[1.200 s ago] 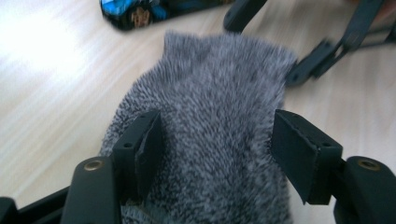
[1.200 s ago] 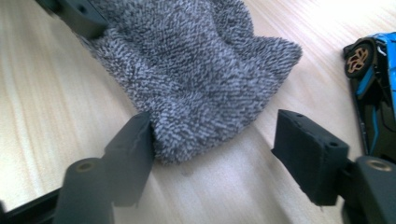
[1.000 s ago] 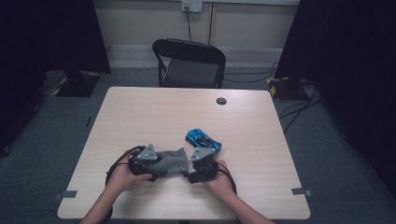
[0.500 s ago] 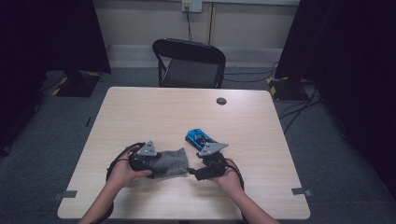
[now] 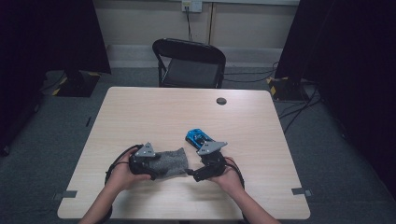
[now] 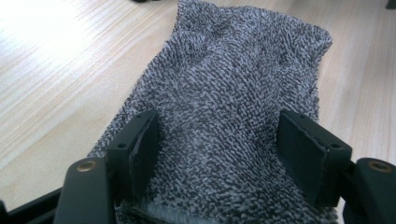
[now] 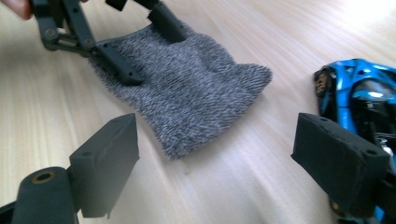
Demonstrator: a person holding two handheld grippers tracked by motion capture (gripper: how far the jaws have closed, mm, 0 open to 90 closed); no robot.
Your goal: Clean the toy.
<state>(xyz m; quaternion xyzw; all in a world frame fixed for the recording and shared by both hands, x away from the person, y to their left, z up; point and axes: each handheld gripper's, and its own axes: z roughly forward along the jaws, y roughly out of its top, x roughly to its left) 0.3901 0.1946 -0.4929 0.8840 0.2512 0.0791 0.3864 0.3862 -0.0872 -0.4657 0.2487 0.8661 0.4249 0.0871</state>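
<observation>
Left gripper (image 5: 152, 169): I've got it sitting on the near-left part of the light wood-grain table (image 5: 140, 107), jaws either side of the cuff end of the fuzzy grey knitted sock (image 5: 170, 162). In the left gripper view the left pad (image 6: 140, 149) is right against the fabric and the right one looks a hair off it, so I can't tell if it's really pinching. The jaws have just been opening a bit, sock between them.

Sock: lying flat on the table, near edge, between my two grippers, toe end pointing right.

Right gripper (image 5: 192, 173): just off the sock's toe end, not touching it. Jaws have just been opening and stand wide apart with nothing but bare table between them, so it's released.

Toy car: small shiny blue-and-black toy car (image 5: 198, 138) parked just behind the right gripper, close to the sock's far-right corner.

Background: black folding chair (image 5: 189, 60) at the far side of the table.
</observation>
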